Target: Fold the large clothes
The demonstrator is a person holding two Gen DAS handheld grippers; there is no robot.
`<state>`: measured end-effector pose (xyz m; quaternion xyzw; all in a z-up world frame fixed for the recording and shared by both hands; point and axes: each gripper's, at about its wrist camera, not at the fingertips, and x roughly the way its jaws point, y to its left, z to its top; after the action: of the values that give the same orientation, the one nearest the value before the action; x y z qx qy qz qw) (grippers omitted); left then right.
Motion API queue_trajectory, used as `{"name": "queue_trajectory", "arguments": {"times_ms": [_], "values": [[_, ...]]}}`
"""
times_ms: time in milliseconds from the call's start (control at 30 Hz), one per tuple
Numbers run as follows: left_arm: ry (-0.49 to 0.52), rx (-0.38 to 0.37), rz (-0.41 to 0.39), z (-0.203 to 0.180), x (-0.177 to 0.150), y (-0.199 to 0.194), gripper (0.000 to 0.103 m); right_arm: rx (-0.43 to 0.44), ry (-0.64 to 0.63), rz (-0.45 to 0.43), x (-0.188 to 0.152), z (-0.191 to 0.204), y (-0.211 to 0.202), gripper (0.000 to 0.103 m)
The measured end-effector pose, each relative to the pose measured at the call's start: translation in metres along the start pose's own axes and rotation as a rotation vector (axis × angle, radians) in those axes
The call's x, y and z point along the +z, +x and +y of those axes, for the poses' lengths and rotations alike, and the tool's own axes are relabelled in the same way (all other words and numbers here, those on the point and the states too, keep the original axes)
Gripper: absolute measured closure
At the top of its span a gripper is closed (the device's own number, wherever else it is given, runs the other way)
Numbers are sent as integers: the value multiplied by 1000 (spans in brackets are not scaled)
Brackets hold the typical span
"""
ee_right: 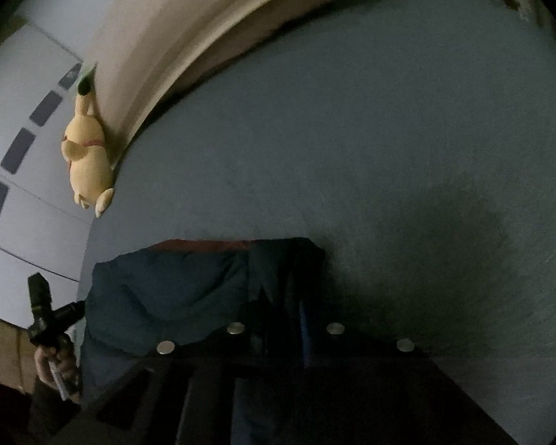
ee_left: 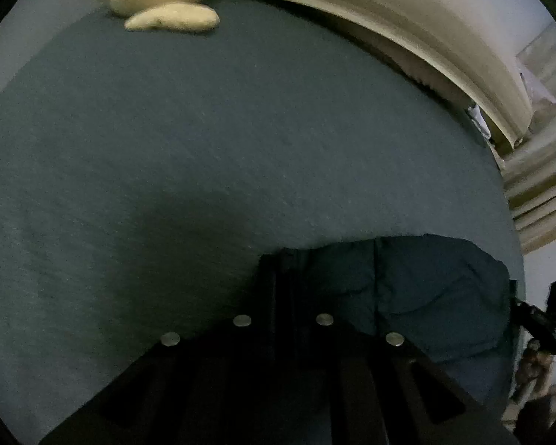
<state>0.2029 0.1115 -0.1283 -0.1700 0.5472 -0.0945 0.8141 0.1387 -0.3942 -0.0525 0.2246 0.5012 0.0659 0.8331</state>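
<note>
- Garment (ee_left: 426, 296): a dark teal padded piece, held up over the blue-grey bed sheet (ee_left: 204, 148) at the near edge of the bed, spanning between the two tongs.
- Left gripper (ee_left: 283, 259): both fingers are closed together on the garment's top edge; the cloth emerges at the fingertips and runs off to the right in the left wrist view.
- Right gripper (ee_right: 289, 252): fingers pressed together on the opposite end of the same edge; the cloth runs off to the left in the right wrist view, and a thin reddish strip shows along its upper hem.
- Garment surface: puffy, with soft creases; it sags slightly between the two grip points.
- Each tool appears in the other's camera: the right tool shows at the far right of the left wrist view, and the left tool, with the person's hand (ee_right: 57, 365) wrapped around its handle, at the lower left of the right wrist view.
- Bed sheet: lies flat beyond the garment, with a soft dark shadow cast on it near each set of fingers.
- Plush toy (ee_right: 87, 159): yellow, sits at the far corner of the sheet, leaning against the beige headboard (ee_left: 407, 11).
- Headboard: runs along the far edge of the bed.
- Wall (ee_right: 29, 200): pale, with a row of dark rectangles, beyond the toy.
</note>
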Motion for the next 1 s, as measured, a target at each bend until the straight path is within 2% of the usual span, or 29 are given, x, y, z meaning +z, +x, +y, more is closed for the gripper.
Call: {"name": "queue_trajectory", "arguments": {"times_ms": [100, 200, 233, 267, 367, 467, 500, 533, 567, 600, 633, 700, 733, 833, 1000], "values": [[5, 13, -20, 3, -7, -4, 98, -24, -38, -27, 2, 6, -10, 91], [-15, 27, -33, -1, -8, -6, 98, -69, -49, -1, -2, 10, 5, 91], [-13, 39, -37, -1, -9, -7, 99, -82, -53, 7, -5, 9, 10, 91], [-4, 93, -49, 2, -12, -8, 99, -98, -57, 14, -7, 9, 17, 91], [-21, 72, -20, 12, -18, -6, 98, -101, -35, 23, -8, 11, 29, 91], [14, 59, -57, 5, -17, -23, 99, -100, -33, 18, -5, 19, 27, 87], [21, 73, -100, 2, -17, -36, 99, -98, -36, -8, -3, 19, 18, 81], [26, 92, -141, -2, -16, -49, 95, -101, -24, -41, -1, 19, 7, 53], [33, 107, -182, -8, -16, -62, 91, -127, 0, -81, 1, 20, -4, 33], [48, 124, -216, -17, -15, -73, 76, -157, 8, -119, 2, 20, -14, 20], [74, 143, -247, -30, -15, -83, 59, -192, -12, -184, 4, 31, -27, 20], [121, 153, -307, -67, -19, -88, 45, -221, -83, -233, 7, 62, -40, 20], [153, 161, -338, -89, -24, -92, 44, -236, -114, -251, 8, 78, -42, 20], [236, 215, -356, -130, -37, -86, 44, -222, -196, -300, 2, 124, -38, 20], [331, 331, -329, -167, -54, -41, 44, -316, -302, -303, -20, 174, 21, 20]]}}
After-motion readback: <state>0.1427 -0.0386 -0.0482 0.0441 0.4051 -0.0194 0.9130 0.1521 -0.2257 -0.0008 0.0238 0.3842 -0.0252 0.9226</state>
